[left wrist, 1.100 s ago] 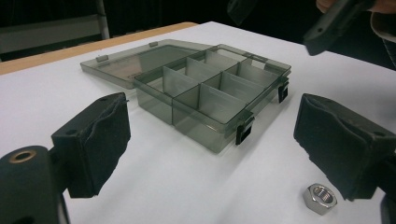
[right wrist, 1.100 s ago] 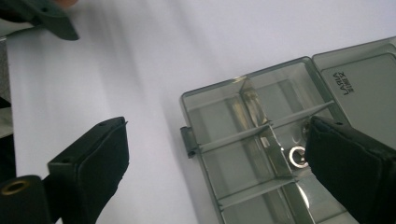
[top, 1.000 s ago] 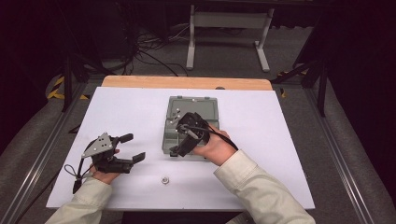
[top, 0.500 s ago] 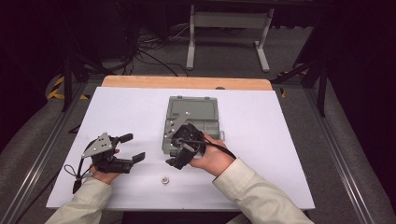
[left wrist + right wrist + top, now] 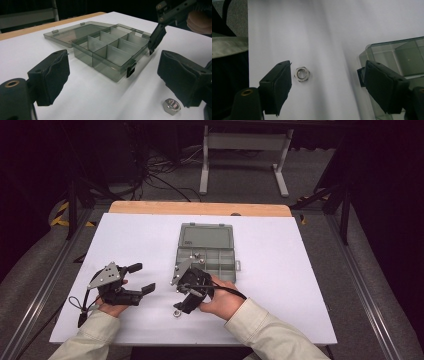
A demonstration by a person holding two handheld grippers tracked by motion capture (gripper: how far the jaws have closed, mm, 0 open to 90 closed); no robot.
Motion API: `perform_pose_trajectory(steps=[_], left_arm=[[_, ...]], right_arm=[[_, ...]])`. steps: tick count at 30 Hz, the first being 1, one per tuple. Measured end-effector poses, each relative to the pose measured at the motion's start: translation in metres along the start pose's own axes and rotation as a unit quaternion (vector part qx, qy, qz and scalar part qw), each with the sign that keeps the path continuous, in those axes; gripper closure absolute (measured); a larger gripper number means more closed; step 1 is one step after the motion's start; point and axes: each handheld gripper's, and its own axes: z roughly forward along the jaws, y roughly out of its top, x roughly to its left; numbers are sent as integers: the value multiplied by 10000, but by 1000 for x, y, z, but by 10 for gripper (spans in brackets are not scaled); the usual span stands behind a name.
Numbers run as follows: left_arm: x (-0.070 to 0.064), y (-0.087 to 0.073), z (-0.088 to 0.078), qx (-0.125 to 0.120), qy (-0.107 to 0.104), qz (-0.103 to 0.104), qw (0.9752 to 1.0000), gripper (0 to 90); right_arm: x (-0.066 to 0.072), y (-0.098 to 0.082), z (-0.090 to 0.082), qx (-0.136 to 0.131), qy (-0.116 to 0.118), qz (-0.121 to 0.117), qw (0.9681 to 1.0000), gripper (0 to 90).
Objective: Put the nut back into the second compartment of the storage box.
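The right gripper (image 5: 181,307) hangs over a steel hex nut (image 5: 302,74) that lies flat on the white table (image 5: 280,290), just in front of the open grey compartment box (image 5: 210,255). Its jaws have just been closing, but they are not on the nut: in the right gripper view the nut sits near the left pad with bare table on every side, and the other pad stands well off, over the box's near corner. So the gripper holds nothing yet.

The main risk I see is the off-centre line-up. If the jaws close from here, the near pad would likely reach the nut first and push it sideways across the smooth surface instead of clamping it. The nut is low and flat, so pads that come down too high could slip over its top edge and flick it away. The far pad is also close to the box wall and could catch the latch (image 5: 131,70) or nudge the box.

The left gripper (image 5: 135,282) rests on the table, jaws wide apart and empty, and the nut lies just beside its right pad in its own view
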Motion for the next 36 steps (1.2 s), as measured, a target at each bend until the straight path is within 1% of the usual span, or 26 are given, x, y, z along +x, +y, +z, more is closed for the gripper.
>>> perform_pose_trajectory(steps=[1,2,3,6,8,9,11,17,20,22,24,29,32,36], left_arm=[[0,0,0,0,-2,0,10000,115],[0,0,0,-1,-1,0,10000,115],[0,0,0,-3,-2,-2,10000,115],[0,0,0,-6,-2,1,10000,115],[0,0,0,-6,-2,2,10000,115],[0,0,0,-7,-3,1,10000,115],[0,0,0,-5,-3,-3,10000,115],[0,0,0,-2,-4,-2,10000,115],[0,0,0,2,-2,-1,10000,115],[0,0,0,5,0,-1,10000,115],[0,0,0,0,-4,-3,10000,115],[0,0,0,-3,-6,-3,10000,115],[0,0,0,-4,-4,-2,10000,115],[0,0,0,-4,-1,0,10000,115]], right_arm=[[1,0,3,9,7,-35,10000,233],[3,0,4,54,41,6,10000,241],[3,0,7,40,61,-53,10000,246],[7,-1,13,129,144,-64,9998,253],[8,-1,17,137,175,-111,9997,259],[10,-2,19,198,213,-99,9995,262],[11,-2,21,231,250,-110,9994,266],[15,-4,31,349,327,-125,9988,289],[17,-5,36,400,323,-155,9986,295],[18,-5,38,401,324,-148,9986,300],[19,-6,40,462,371,-124,9982,308],[20,-7,46,545,448,-142,9974,342],[20,-8,49,591,464,-111,9971,365],[20,-9,51,604,448,-45,9972,421]])
